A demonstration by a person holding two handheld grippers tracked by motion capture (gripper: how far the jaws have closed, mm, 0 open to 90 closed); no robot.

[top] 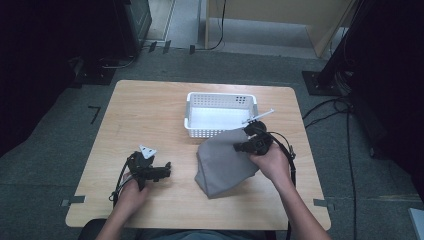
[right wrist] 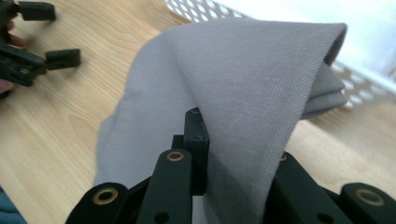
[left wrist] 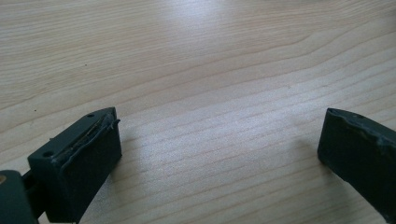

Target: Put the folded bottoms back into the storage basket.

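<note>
Grey cloth (right wrist: 243, 93) hangs pinched in my right hand-held gripper (top: 248, 140) near the white basket (top: 220, 102); my left hand-held gripper (top: 162, 170) rests open on the tabletop (top: 145, 110).

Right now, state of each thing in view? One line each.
Grey cloth: pinched at one edge, partly lifted, the rest lying on the table.
White basket: upright on the table, looks empty.
Right gripper: shut on the cloth.
Left gripper: open, nothing between the jaws, low over bare wood.
</note>
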